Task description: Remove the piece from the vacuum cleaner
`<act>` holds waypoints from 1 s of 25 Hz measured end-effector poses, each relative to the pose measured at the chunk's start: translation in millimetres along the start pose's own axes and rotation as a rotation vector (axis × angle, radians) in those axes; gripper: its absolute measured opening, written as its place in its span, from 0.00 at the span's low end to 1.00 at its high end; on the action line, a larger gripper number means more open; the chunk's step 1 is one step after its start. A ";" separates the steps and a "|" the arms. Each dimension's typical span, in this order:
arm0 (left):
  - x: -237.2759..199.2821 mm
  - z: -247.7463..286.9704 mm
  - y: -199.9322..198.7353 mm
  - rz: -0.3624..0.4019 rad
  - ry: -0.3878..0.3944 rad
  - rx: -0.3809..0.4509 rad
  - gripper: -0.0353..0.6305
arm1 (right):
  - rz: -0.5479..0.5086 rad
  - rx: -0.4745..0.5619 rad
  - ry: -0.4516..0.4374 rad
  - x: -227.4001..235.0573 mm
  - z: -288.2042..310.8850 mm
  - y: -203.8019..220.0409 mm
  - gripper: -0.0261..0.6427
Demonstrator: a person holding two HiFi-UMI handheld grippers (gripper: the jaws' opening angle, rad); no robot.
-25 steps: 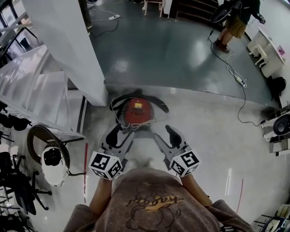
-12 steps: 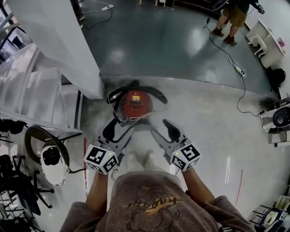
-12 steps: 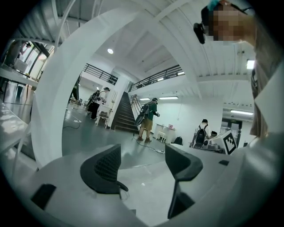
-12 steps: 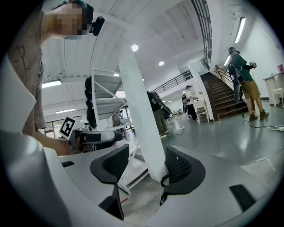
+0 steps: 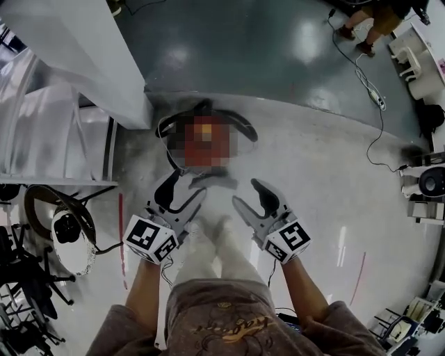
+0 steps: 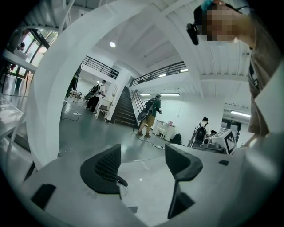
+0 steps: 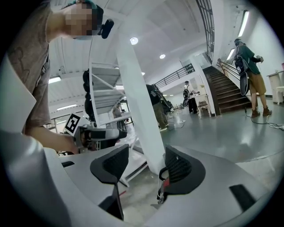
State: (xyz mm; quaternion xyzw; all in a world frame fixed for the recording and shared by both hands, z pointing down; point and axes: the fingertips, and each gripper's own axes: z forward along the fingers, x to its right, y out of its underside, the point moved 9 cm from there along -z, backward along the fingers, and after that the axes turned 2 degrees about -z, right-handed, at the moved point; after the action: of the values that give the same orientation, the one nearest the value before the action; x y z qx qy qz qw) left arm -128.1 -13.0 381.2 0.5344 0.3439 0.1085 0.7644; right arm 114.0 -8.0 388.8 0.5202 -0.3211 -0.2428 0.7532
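Observation:
The red round vacuum cleaner [image 5: 206, 161] stands on the floor ahead of me, partly under a mosaic patch, with its black hose [image 5: 240, 129] curled around it. My left gripper [image 5: 182, 193] hovers just short of its near left side and my right gripper [image 5: 250, 198] near its right side. Neither touches it. Both pairs of jaws have just been opening and stand wide with nothing between them. The left gripper view shows only floor past the left gripper [image 6: 142, 160]. In the right gripper view a sliver of the red vacuum cleaner [image 7: 167, 181] shows beside the right gripper [image 7: 146, 165].
A white pillar [image 5: 90, 55] and a white stair frame [image 5: 42, 132] stand close on the left. A white round device [image 5: 66, 233] and black chairs [image 5: 21, 285] lie below them. A cable [image 5: 375, 97] crosses the floor at right, near a person [image 5: 375, 21] and white furniture [image 5: 424, 181].
Both grippers have sunk toward the floor and spread a little apart, and their jaws stand wider. The head view has tilted, so the vacuum cleaner sits higher in the picture.

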 end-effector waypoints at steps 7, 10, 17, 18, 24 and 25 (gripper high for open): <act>-38.3 31.5 53.0 -0.014 -0.020 -0.097 0.49 | 0.006 -0.127 0.000 36.6 26.9 52.7 0.38; -55.0 47.9 84.0 -0.030 -0.020 -0.136 0.49 | 0.022 -0.186 -0.015 54.8 42.9 86.2 0.38; -93.8 81.3 169.9 -0.057 0.007 -0.248 0.49 | 0.033 -0.304 -0.037 89.3 79.8 176.8 0.38; -98.7 86.4 184.5 -0.058 0.014 -0.267 0.49 | 0.033 -0.323 -0.035 94.9 84.5 191.0 0.38; -123.1 114.2 269.2 -0.069 0.049 -0.376 0.49 | 0.030 -0.436 -0.052 116.1 111.2 270.0 0.38; -126.2 119.3 282.4 -0.069 0.053 -0.395 0.49 | 0.021 -0.455 -0.062 119.1 115.2 281.7 0.38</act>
State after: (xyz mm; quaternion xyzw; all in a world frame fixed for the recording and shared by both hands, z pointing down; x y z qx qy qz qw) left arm -87.9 -54.4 707.6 0.3590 0.3538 0.1618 0.8484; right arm 118.6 -67.6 710.0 0.3260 -0.2865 -0.3166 0.8434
